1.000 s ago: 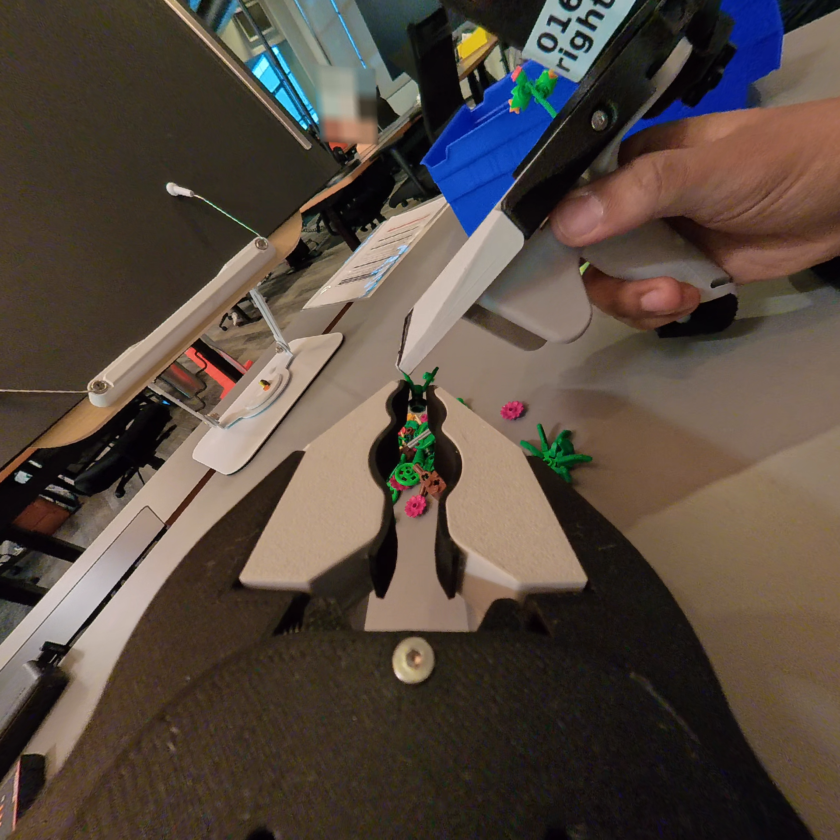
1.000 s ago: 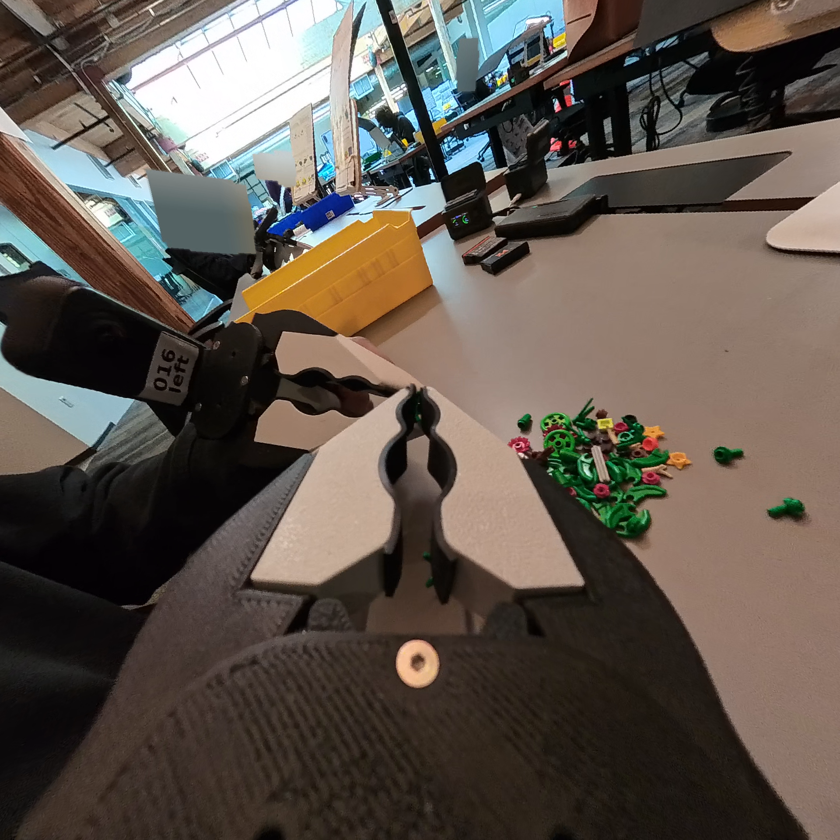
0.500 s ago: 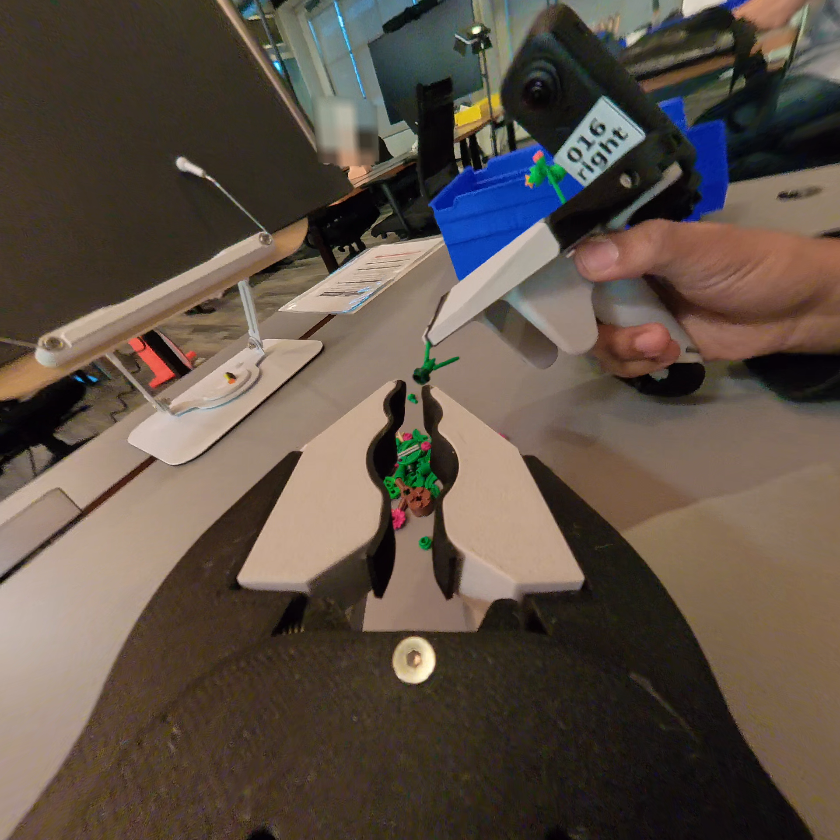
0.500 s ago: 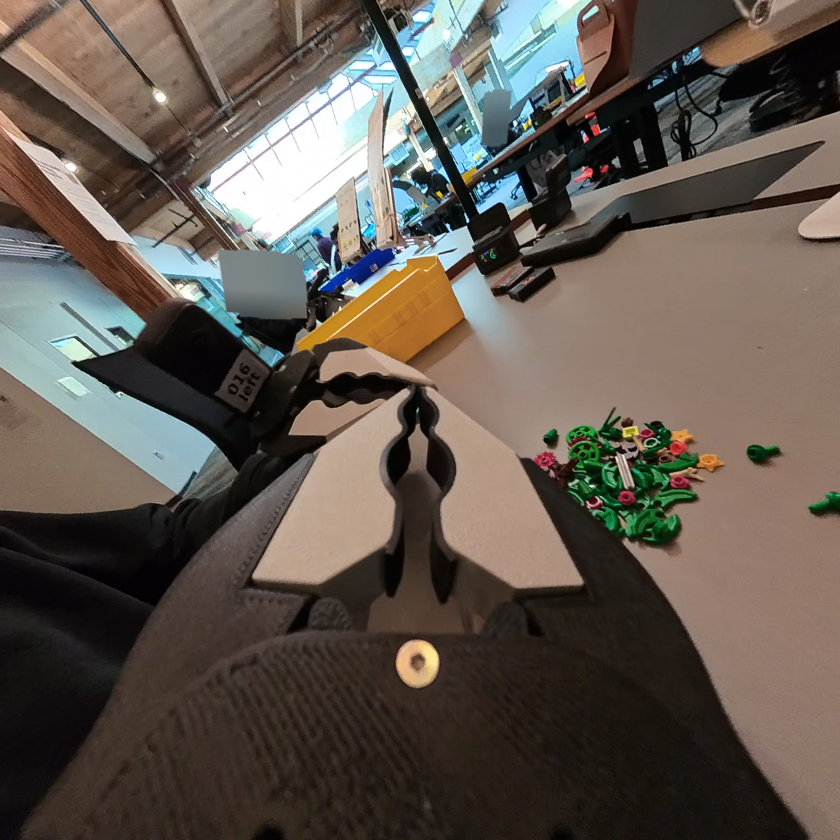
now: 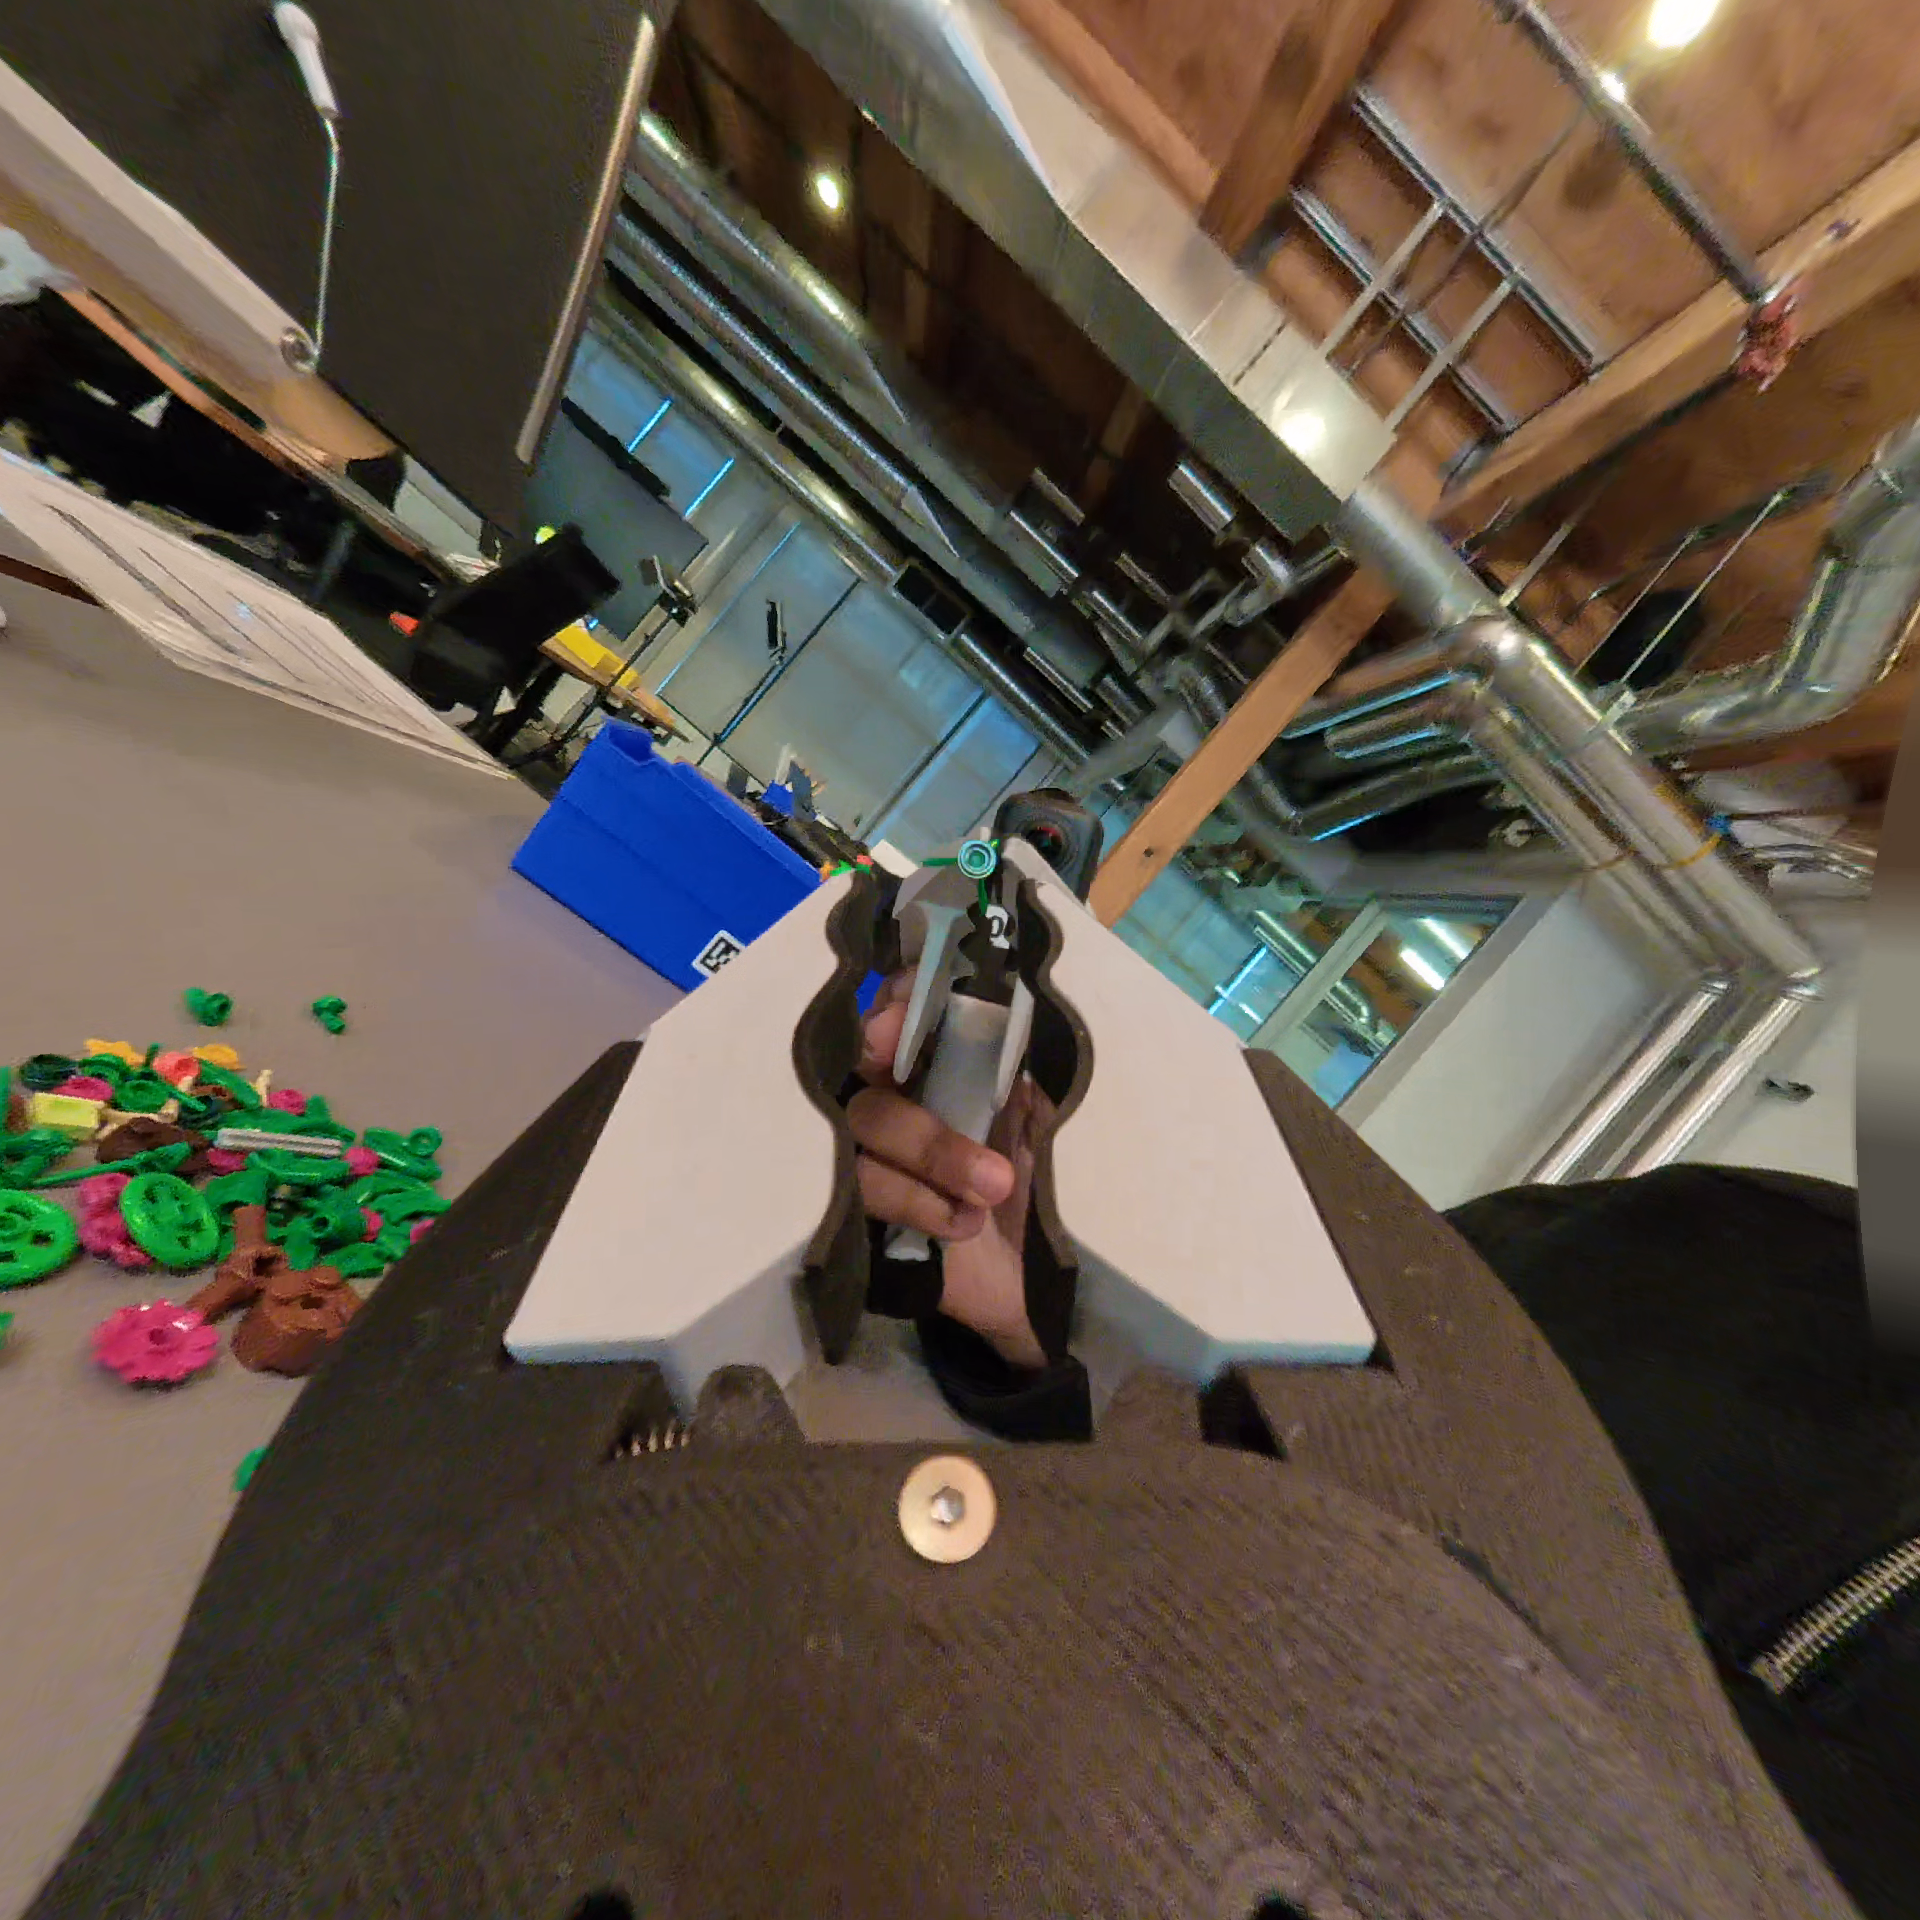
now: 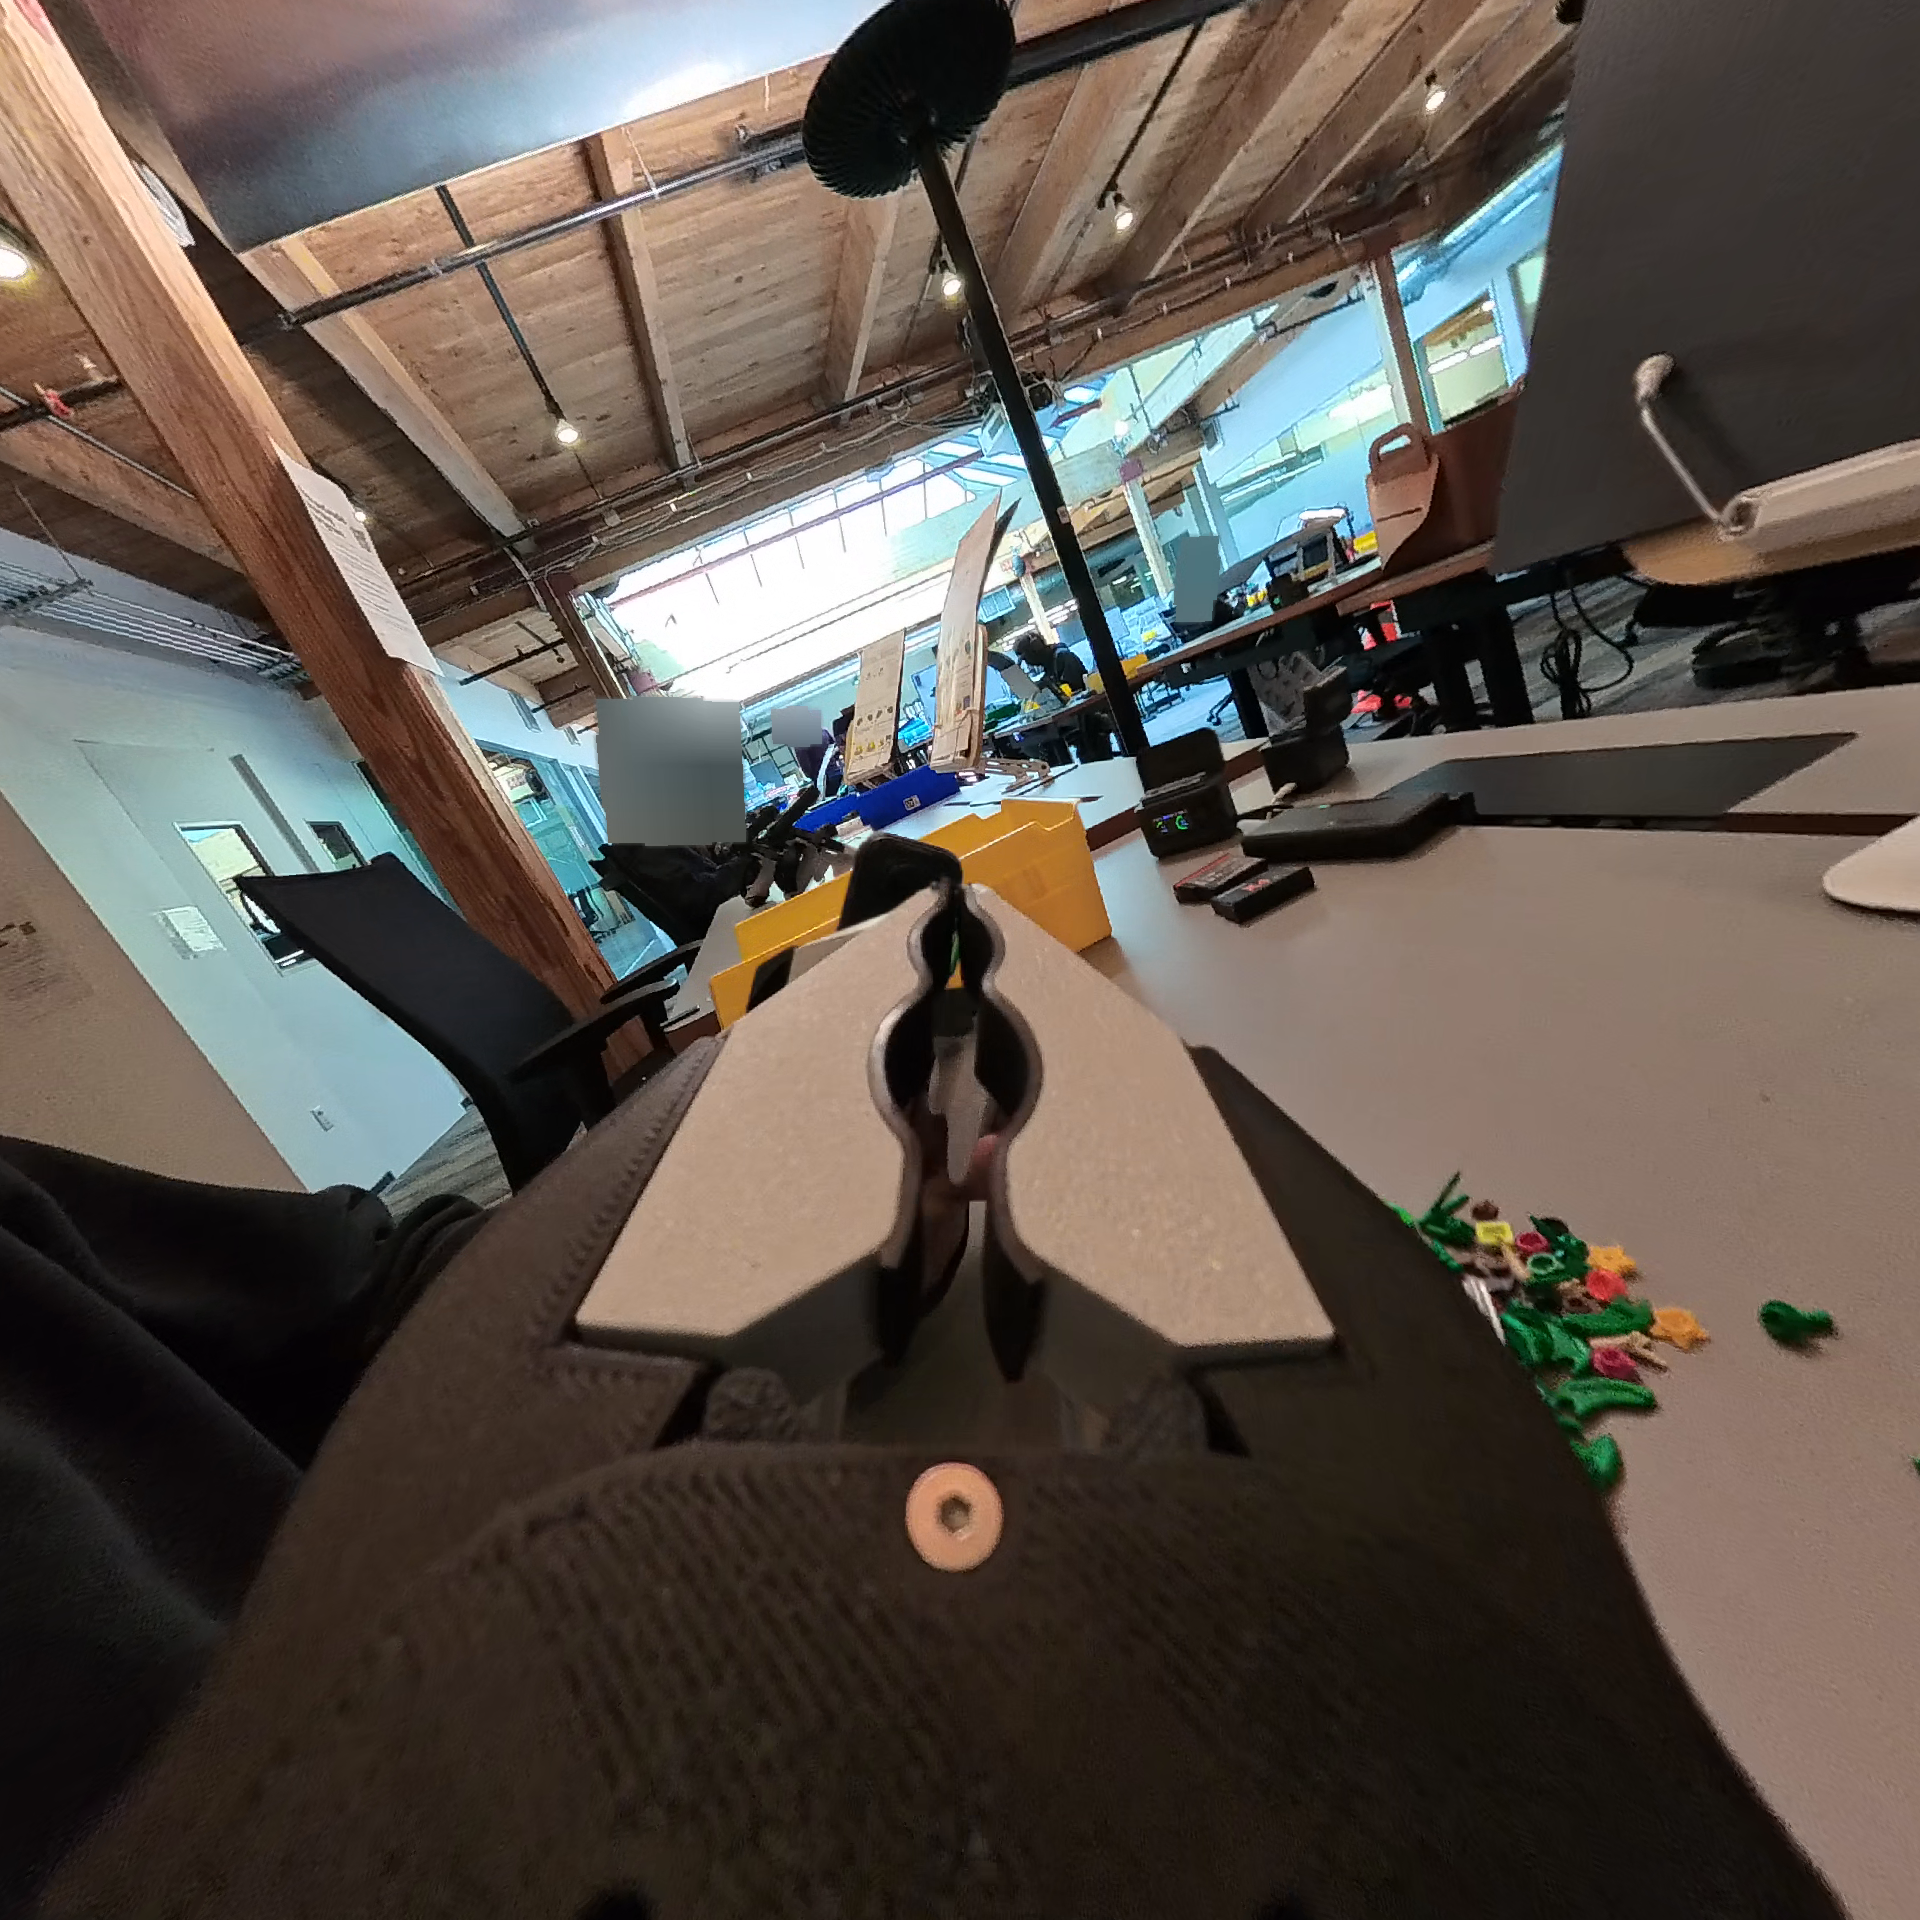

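Observation:
My two grippers are lifted off the grey table (image 5: 260, 831) and face each other tip to tip. My right gripper (image 6: 951, 920) is shut on a thin green stem piece (image 6: 952, 940). In the left wrist view that stem piece (image 5: 975, 858) shows its round end between the tips of my left gripper (image 5: 935, 871), whose jaws stand a little apart on either side of it. The right gripper (image 5: 961, 935) and the hand (image 5: 935, 1174) holding it show through the gap. I cannot tell whether the left fingertips touch the stem.
A pile of small green, pink, brown and yellow plastic pieces (image 5: 208, 1174) lies on the table, also in the right wrist view (image 6: 1558, 1320). A blue bin (image 5: 644, 862), a yellow bin (image 6: 1018, 873), black devices (image 6: 1340, 821) and a monitor foot (image 6: 1881, 883) stand farther off. The grippers are tip to tip, or close to it.
Both grippers have risen from the pile and tilted upward to face each other. The right carries the green stem up to the left's tips. The left jaws have parted slightly.

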Action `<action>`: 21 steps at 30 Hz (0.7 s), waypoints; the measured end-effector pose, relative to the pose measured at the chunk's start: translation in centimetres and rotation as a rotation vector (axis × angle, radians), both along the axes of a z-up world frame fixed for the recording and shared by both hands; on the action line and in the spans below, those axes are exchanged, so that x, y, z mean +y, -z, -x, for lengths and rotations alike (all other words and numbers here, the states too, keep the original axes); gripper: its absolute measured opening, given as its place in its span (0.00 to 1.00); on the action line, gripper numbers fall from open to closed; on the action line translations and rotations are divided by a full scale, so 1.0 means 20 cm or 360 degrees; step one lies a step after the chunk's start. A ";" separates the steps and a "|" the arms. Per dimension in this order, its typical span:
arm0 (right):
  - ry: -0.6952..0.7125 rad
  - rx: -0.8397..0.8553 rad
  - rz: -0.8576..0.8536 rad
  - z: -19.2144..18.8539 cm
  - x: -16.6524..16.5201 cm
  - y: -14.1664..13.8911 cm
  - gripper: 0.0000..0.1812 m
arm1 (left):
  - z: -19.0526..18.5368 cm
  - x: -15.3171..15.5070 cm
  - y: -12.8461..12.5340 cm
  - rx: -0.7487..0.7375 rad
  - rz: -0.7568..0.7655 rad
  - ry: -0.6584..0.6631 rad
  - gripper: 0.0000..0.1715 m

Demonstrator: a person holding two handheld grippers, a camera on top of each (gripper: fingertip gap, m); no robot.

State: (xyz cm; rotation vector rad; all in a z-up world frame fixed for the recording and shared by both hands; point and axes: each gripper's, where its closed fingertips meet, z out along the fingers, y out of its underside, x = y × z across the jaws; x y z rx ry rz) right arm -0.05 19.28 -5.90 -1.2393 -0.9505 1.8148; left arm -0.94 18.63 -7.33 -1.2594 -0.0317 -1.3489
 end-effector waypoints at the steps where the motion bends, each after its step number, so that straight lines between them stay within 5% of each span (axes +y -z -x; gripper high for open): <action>1: 0.0002 0.0011 -0.0014 0.01 -0.01 0.00 0.00 | -0.01 0.00 0.00 -0.0002 -0.0001 0.0011 0.13; 6: -0.0009 0.0015 -0.0055 0.04 -0.06 0.00 0.00 | -0.03 -0.02 -0.02 -0.0003 -0.0058 -0.0016 0.12; 9: -0.0009 -0.0006 -0.0062 0.05 -0.06 0.02 0.00 | 0.01 -0.02 -0.04 0.0034 -0.0120 -0.0152 0.01; 21: -0.0046 -0.0131 -0.0149 0.08 -0.11 0.08 0.00 | 0.04 -0.03 -0.06 0.0176 -0.0173 -0.0244 0.01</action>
